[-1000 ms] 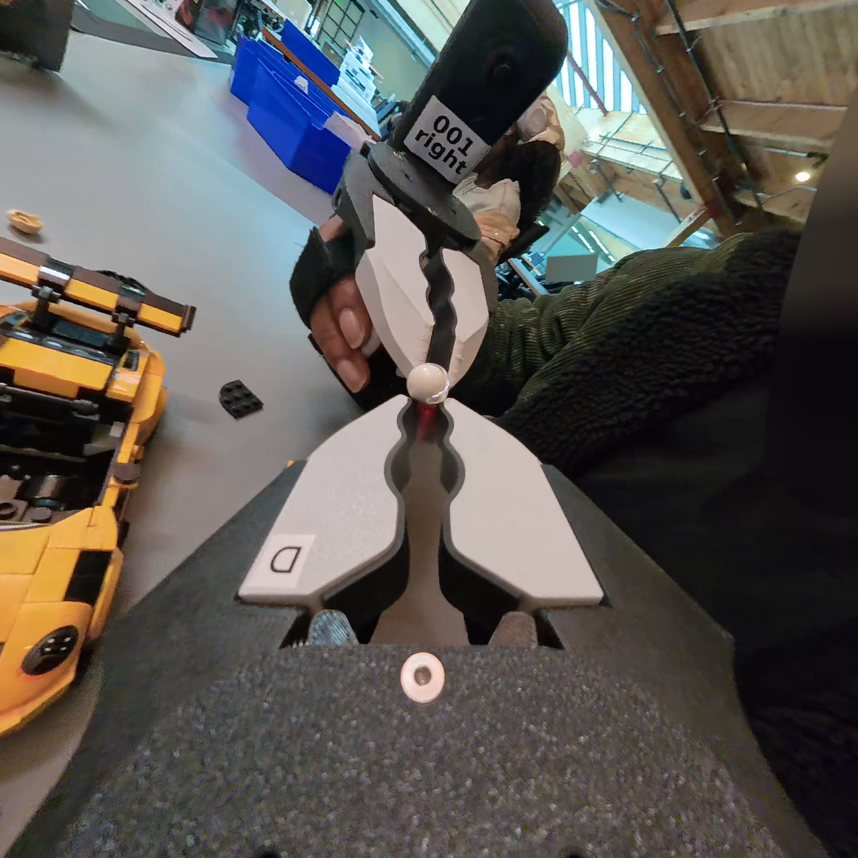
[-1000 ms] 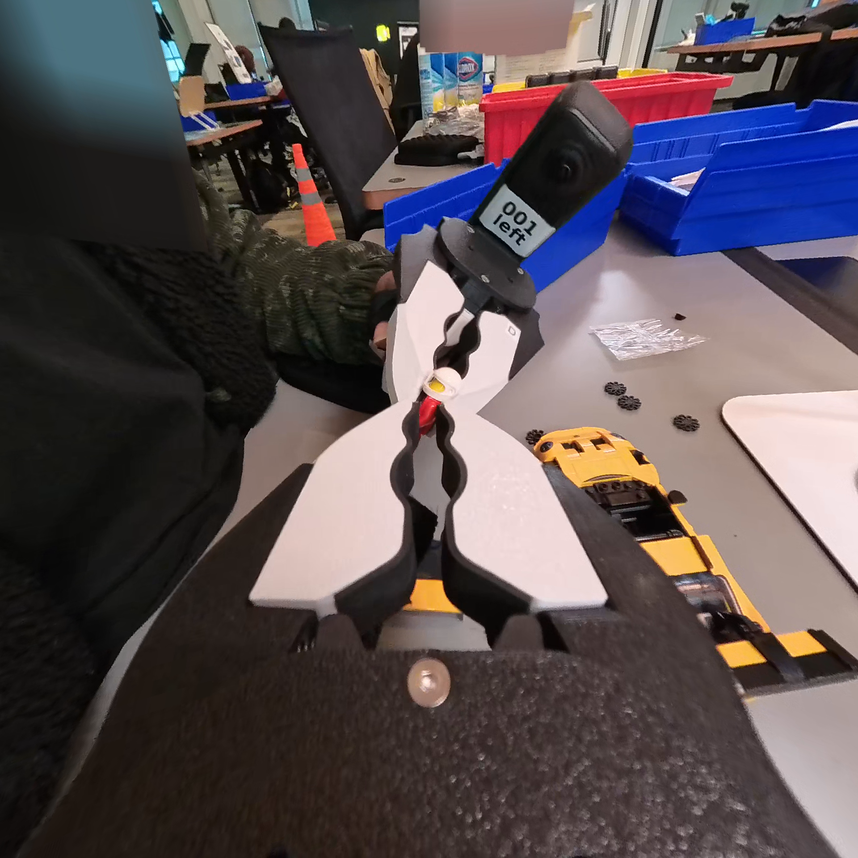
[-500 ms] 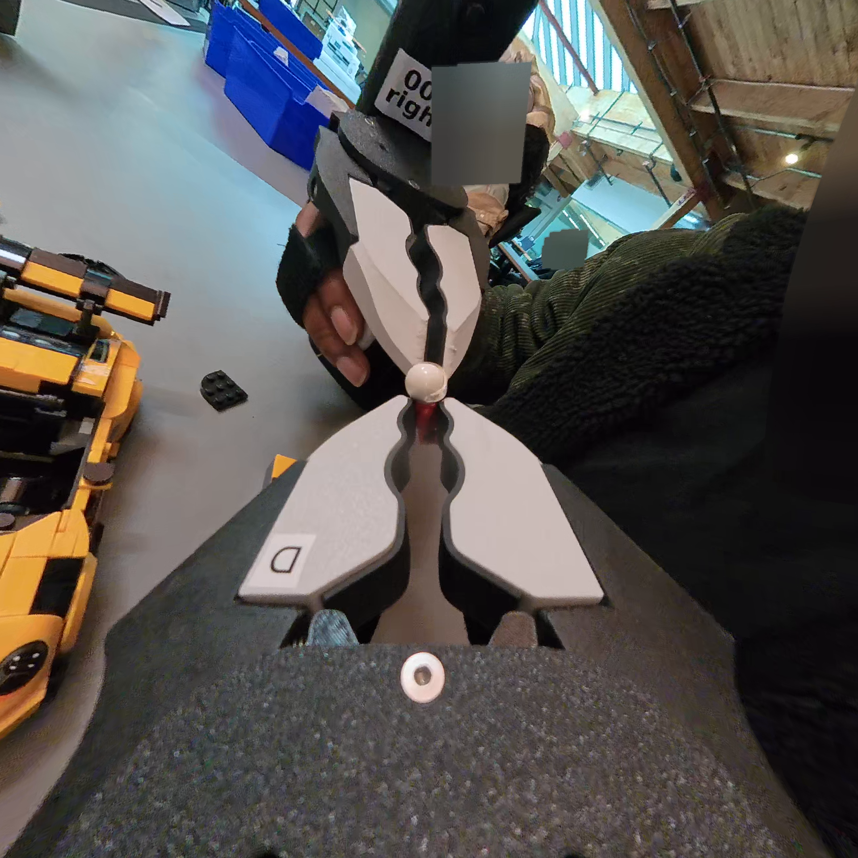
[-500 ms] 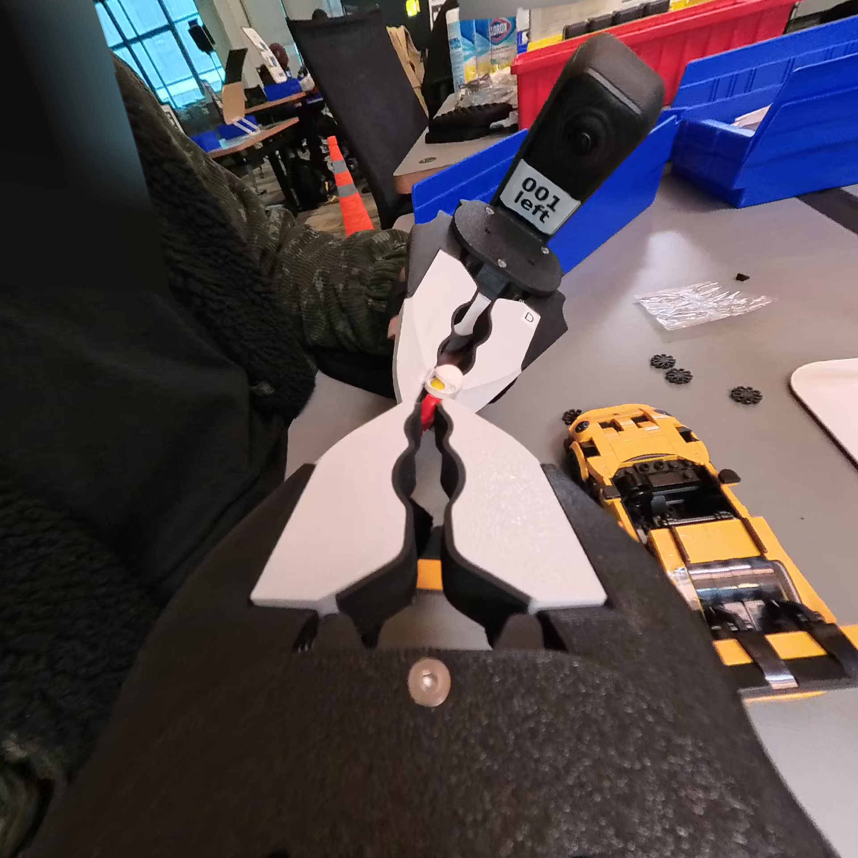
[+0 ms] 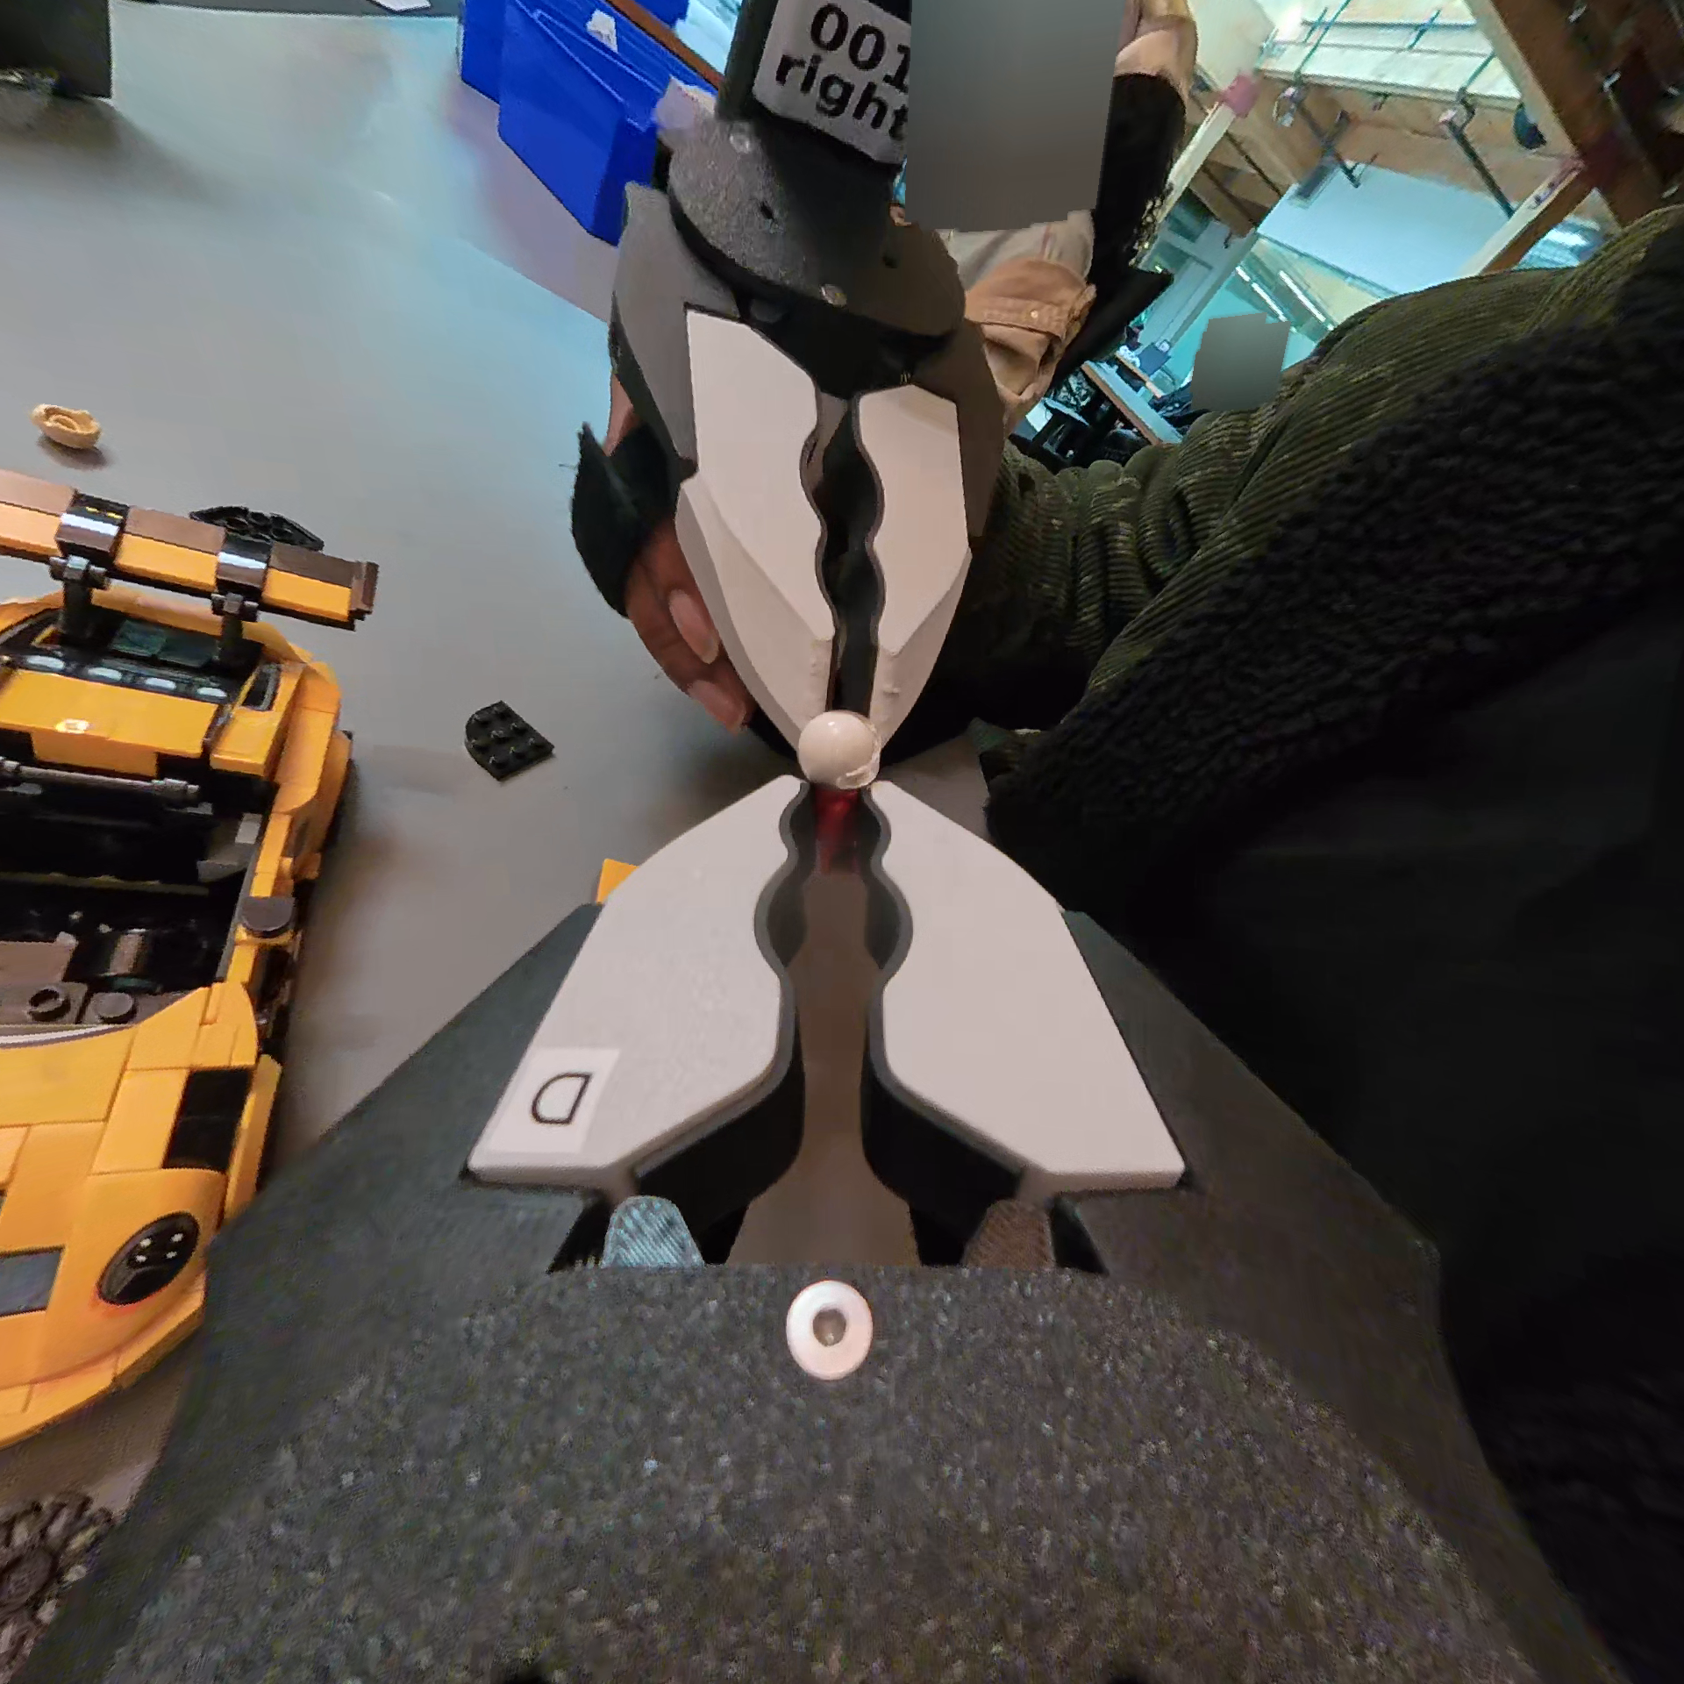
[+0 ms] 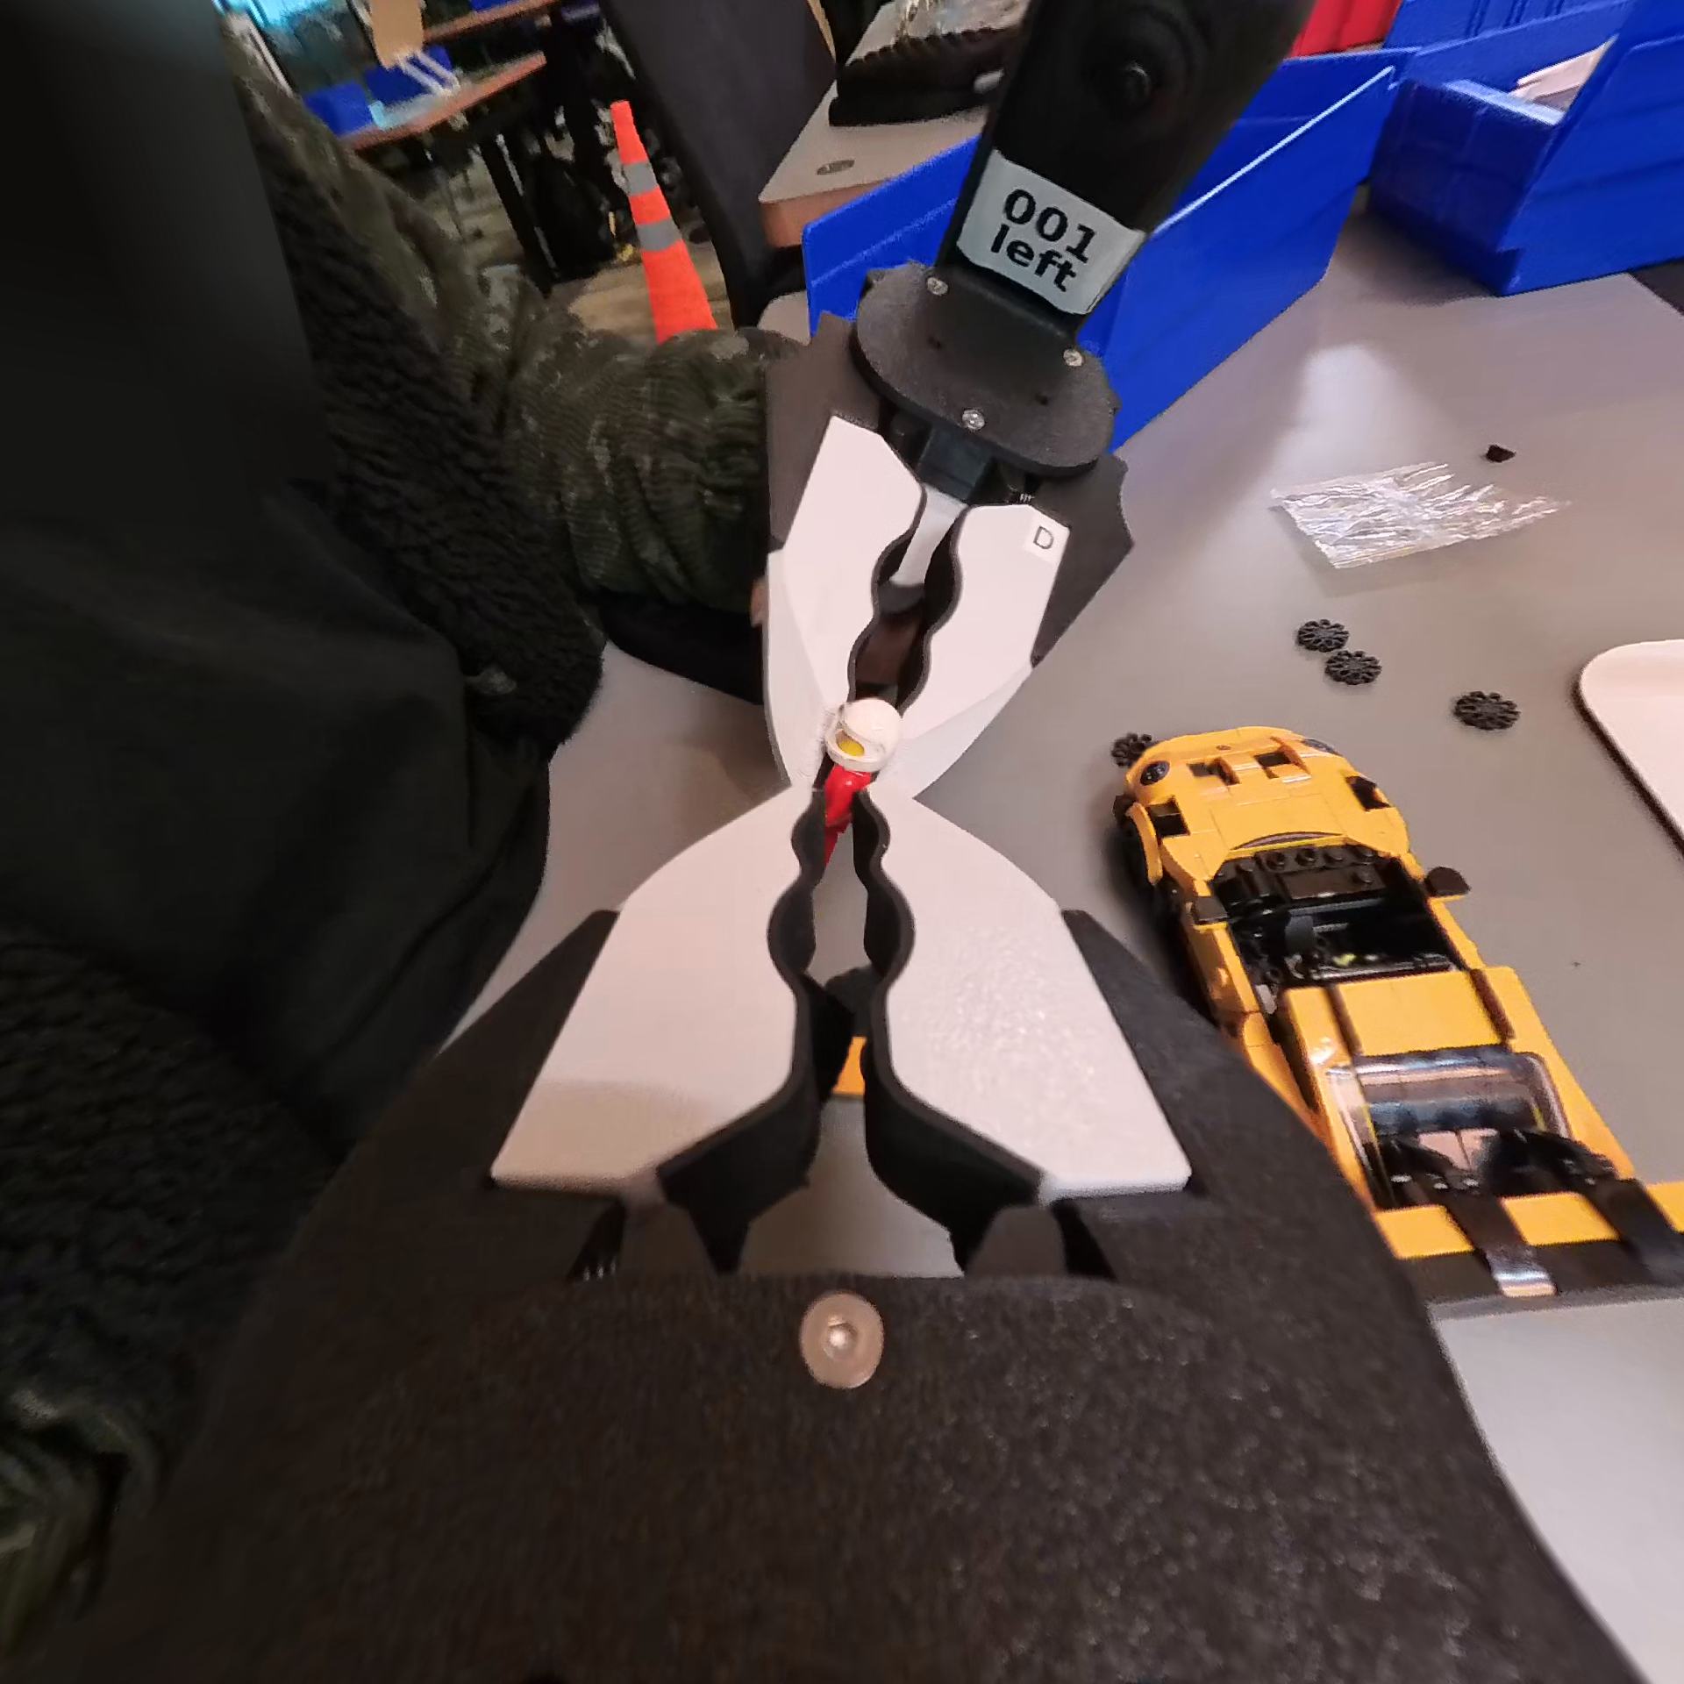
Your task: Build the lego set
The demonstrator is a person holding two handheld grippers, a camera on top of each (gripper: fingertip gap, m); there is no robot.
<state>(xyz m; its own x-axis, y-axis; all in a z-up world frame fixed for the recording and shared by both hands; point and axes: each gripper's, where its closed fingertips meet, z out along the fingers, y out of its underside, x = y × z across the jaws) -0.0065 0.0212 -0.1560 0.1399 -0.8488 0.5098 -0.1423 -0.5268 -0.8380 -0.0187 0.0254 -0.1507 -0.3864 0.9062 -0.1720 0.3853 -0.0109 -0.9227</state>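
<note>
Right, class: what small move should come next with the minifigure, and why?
Probably open the left gripper a little: both it and the right gripper seem pinched on the helmeted minifigure, and the yellow car lies open-topped beside them, awaiting it.

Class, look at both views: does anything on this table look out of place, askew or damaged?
Nothing looks broken or spilled. The yellow car sits roofless, its cockpit open; four black rims lie loose by its nose, and a small black plate lies alone beside it: unfinished, not damaged.
</note>
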